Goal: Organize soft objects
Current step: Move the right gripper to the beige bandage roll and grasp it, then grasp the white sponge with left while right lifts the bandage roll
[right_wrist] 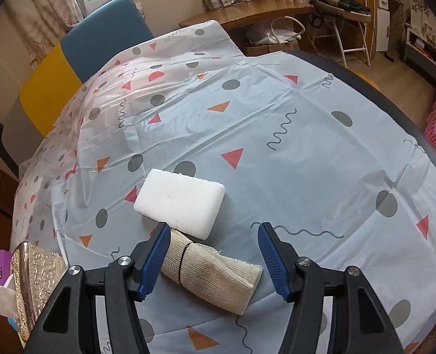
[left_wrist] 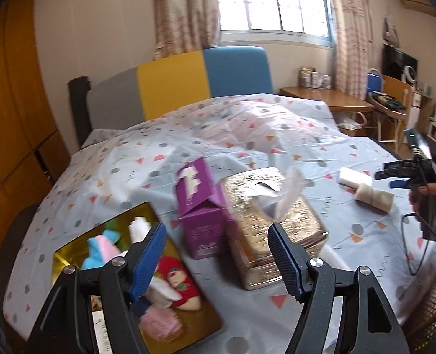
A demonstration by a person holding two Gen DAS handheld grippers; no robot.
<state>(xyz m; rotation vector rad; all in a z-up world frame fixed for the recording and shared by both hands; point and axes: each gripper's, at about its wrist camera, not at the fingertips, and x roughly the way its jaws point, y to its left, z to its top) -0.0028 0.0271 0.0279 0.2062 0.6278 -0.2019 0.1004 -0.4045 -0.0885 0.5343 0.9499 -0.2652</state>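
Observation:
A gold tray [left_wrist: 70, 253] at the lower left of the left wrist view holds several soft toys: a red plush [left_wrist: 178, 280], a pink and blue plush [left_wrist: 99, 250], a pink knitted piece [left_wrist: 158, 324]. My left gripper [left_wrist: 216, 258] is open and empty above the tray's right side. In the right wrist view a white sponge [right_wrist: 179, 203] and a rolled beige cloth [right_wrist: 212, 274] lie on the patterned sheet. My right gripper [right_wrist: 213, 261] is open, its jaws standing either side of the cloth roll, above it. Both items also show in the left wrist view [left_wrist: 365, 188].
A purple carton [left_wrist: 200, 206] and a gold embossed tissue box [left_wrist: 271, 224] stand right of the tray; the box also shows in the right wrist view [right_wrist: 37, 277]. The bed's patterned sheet [right_wrist: 277, 118] spreads ahead. A wooden desk [right_wrist: 247, 14] and chair stand beyond.

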